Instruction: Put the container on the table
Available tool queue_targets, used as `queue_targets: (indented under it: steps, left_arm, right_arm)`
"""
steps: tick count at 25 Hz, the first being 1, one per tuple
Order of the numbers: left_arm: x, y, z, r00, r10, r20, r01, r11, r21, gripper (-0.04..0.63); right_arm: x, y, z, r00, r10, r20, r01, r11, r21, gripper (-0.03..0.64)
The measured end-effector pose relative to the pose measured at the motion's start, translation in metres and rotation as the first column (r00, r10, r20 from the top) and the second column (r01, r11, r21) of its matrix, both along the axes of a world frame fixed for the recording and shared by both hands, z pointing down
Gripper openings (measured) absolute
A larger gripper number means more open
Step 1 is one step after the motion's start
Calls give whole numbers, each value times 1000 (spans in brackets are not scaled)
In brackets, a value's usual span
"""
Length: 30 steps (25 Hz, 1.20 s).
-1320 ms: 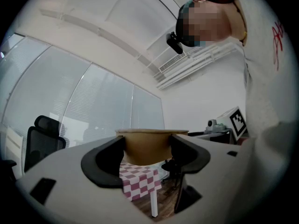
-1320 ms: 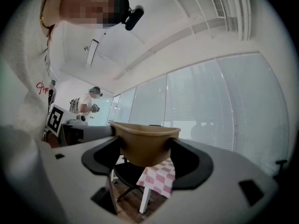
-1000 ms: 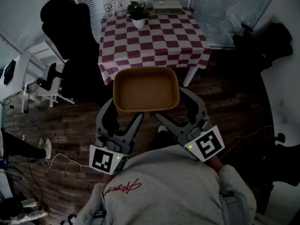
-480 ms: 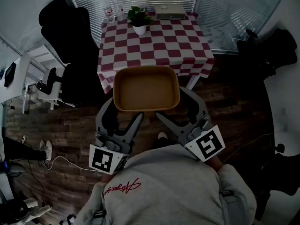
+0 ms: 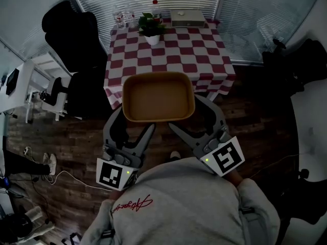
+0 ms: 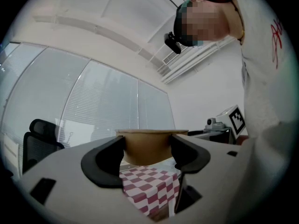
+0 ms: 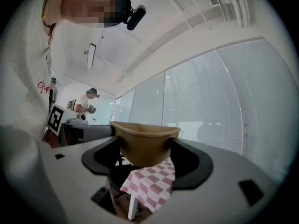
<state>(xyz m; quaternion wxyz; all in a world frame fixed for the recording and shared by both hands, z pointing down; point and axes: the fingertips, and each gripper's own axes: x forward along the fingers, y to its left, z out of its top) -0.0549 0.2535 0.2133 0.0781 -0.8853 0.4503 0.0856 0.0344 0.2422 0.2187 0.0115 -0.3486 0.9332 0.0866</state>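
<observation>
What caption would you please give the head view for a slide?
The left gripper and right gripper hold an empty tan container near the checkered table.

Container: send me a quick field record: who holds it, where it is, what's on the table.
container: tan tray, empty, level
held by: left gripper and right gripper, each shut on its near side
position: in the air at the near edge of the table, not set down
on table: plant, glasses, bottle, box, all at the far edge
landing area: near half of the checkered cloth shows nothing on it
</observation>
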Motion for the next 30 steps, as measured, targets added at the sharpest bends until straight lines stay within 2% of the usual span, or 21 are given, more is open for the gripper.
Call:
queue_targets:
  steps: [16, 30]
  left_arm:
    - [30, -39, 16, 998, -67, -11, 67, 998, -18, 311]
    - [42, -42, 19, 999, -47, 14, 48, 999, -22, 311]
  right_arm:
    - [28, -44, 14, 998, -60, -11, 60, 998, -13, 336]
    - [40, -45, 21, 1000, -27, -15, 27, 1000, -11, 336]
